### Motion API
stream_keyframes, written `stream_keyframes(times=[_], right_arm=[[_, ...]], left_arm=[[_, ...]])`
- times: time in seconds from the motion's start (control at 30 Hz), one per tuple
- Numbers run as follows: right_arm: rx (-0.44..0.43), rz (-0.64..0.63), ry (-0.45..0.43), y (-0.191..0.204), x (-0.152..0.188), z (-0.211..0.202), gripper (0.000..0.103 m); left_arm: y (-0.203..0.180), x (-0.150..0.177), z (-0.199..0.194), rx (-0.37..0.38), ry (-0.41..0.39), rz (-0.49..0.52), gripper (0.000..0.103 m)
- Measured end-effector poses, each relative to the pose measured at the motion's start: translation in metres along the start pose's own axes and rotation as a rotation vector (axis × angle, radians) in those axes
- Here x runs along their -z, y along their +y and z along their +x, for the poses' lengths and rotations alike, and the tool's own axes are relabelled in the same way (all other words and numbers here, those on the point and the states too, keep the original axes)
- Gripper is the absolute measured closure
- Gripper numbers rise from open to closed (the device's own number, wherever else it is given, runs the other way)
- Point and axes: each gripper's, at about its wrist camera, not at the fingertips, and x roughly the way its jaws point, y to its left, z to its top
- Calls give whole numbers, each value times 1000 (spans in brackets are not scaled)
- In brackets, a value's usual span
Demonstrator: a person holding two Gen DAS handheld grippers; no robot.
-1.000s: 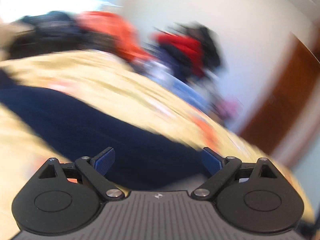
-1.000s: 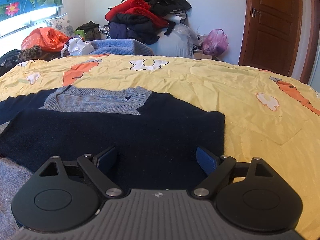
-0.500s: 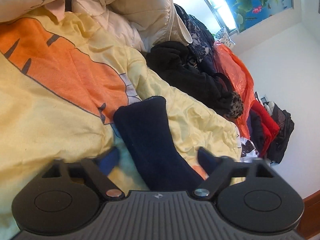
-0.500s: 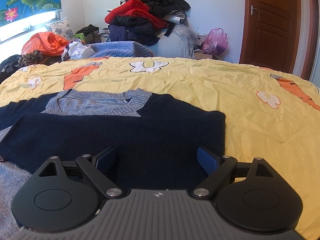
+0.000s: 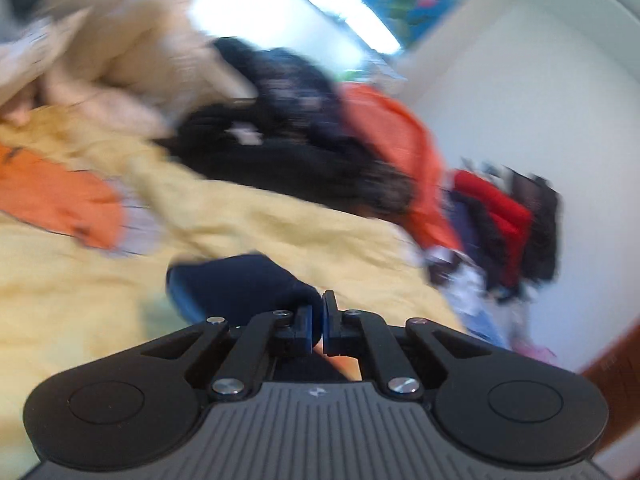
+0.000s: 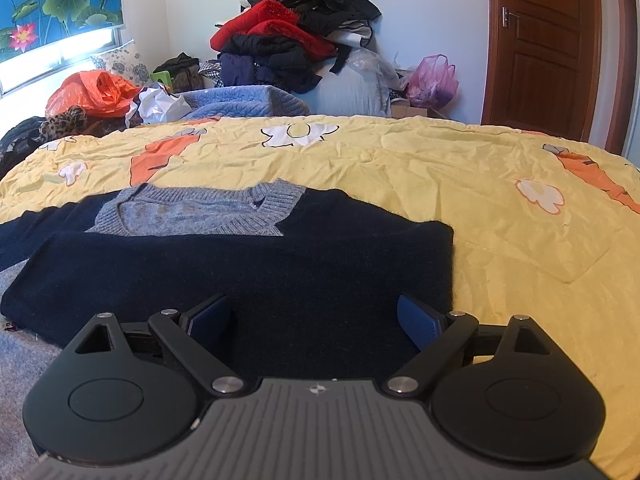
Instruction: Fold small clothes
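A navy sweater (image 6: 240, 272) with a grey knit collar (image 6: 200, 216) lies flat on the yellow bed cover (image 6: 400, 168), with one side folded over its body. My right gripper (image 6: 316, 320) hovers low over the folded part, open, with only cloth below its jaws. In the blurred left wrist view the sweater's navy sleeve (image 5: 240, 284) runs across the yellow cover and into my left gripper (image 5: 322, 312). Its jaws are closed together on the sleeve near the cuff.
A heap of red and black clothes (image 6: 296, 32) stands against the far wall, with a blue blanket (image 6: 248, 100) and an orange bag (image 6: 92, 92) to its left. A pink bag (image 6: 434, 80) sits by the brown door (image 6: 548, 40). Dark clothes (image 5: 288, 140) and a cream quilt (image 5: 120, 60) border the bed.
My left gripper swung over to the sleeve's end and its jaws went from wide apart to closed on the sleeve. The right gripper and the sweater's body kept still.
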Motion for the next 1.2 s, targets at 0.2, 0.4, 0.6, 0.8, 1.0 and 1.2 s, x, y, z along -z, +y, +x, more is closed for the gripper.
stream_keyframes(times=[0.2,0.4,0.6,0.8,1.0,1.2], right_arm=[[-17,27,-10,-4,0,-2,12],[-35,56,-18,-8,1,-4,12],[-45,57,-11,-7,-1,-4,8],[-282,340,53,4,-36,-16,10],[-567,562,358,48,-49,41,24],[-571,605,392,75,-53,67,40]], left_arm=[[-161,148,-29,240,112,604,99],[-200,298,-51,317,222,1022,98],[-194,292,-49,285,215,1012,98],[-193,289,-47,292,232,973,98],[-188,282,-46,313,237,919,98],[-182,274,-46,345,247,859,98]])
